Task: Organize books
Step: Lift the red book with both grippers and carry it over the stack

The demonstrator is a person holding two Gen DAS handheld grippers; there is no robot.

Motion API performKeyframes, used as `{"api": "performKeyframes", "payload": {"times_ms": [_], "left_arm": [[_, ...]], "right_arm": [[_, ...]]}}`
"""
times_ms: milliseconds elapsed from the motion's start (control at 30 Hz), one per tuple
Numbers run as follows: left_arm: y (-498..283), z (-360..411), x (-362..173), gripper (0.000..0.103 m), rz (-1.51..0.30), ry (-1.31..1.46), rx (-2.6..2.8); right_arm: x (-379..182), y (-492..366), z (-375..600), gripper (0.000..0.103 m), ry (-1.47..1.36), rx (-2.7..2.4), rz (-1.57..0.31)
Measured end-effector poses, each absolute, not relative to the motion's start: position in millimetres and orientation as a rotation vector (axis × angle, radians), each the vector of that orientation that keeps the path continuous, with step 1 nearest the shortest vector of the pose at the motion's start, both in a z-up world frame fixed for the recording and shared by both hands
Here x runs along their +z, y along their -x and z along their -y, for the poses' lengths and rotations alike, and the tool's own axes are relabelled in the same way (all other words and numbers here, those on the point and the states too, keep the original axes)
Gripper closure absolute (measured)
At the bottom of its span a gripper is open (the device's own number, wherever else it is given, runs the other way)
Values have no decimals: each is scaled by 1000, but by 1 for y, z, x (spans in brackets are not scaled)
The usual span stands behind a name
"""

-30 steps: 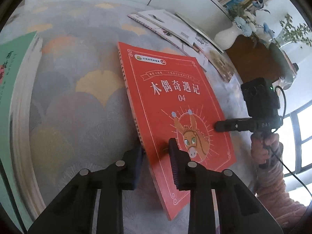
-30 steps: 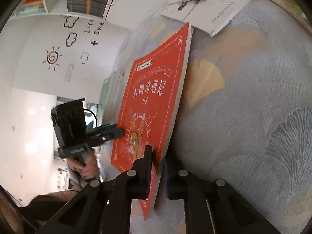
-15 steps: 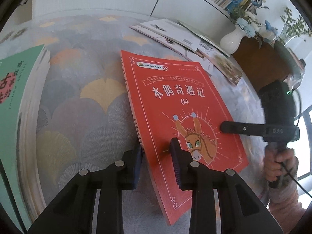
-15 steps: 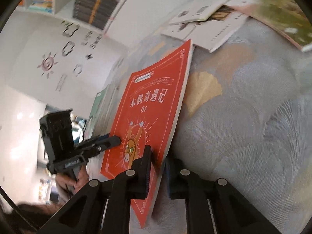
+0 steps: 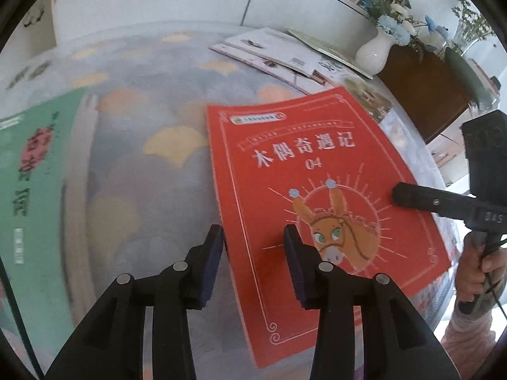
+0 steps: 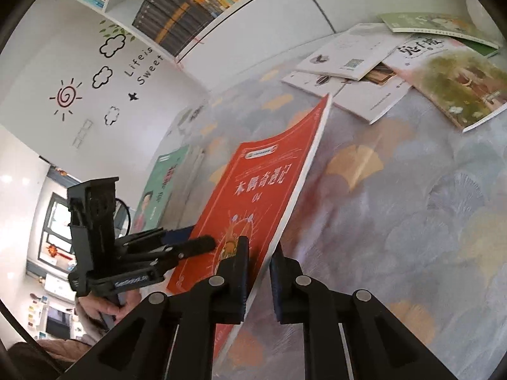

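A red book with a donkey on its cover [image 5: 304,190] is held up tilted above the patterned tablecloth. My right gripper [image 6: 259,255] is shut on the red book [image 6: 259,196] at its near right edge. My left gripper [image 5: 253,247] straddles the book's spine edge with its jaws apart, one finger [image 5: 293,253] over the cover and one under. The left gripper also shows in the right wrist view [image 6: 190,243] at the book's left side.
A green book [image 5: 28,171] on a stack lies at the left. Several thin books [image 6: 389,60] lie spread at the far side of the table. A white vase of blue flowers [image 5: 377,50] stands on a dark wooden stand. Bookshelves [image 6: 190,3] line the wall.
The red book has risen and tilted flatter toward the left camera. My left gripper's jaws have spread wider around the spine edge. The right gripper keeps its hold.
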State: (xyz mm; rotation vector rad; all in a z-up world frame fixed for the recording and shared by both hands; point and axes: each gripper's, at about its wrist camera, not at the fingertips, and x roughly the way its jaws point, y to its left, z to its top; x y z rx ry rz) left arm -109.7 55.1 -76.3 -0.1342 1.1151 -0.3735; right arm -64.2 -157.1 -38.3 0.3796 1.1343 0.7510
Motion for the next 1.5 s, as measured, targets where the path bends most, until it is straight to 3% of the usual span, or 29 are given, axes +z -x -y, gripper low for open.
{"api": "performKeyframes", "payload": {"times_ms": [200, 433, 900, 1200, 1500], "left_arm": [[124, -50, -56, 69, -1062, 145, -478], [117, -85, -97, 69, -1179, 226, -368], [88, -72, -102, 69, -1179, 322, -396], [88, -67, -67, 69, -1113, 221, -388], [91, -117, -41, 69, -1031, 248, -329]], "right_arm": [[-27, 71, 131, 92, -352, 811, -1111], [-68, 66, 145, 93, -377, 727, -1205], [-111, 31, 158, 91, -385, 799, -1298], [-85, 39, 139, 90, -276, 782, -1260], [-37, 49, 88, 90, -130, 839, -1142]]}}
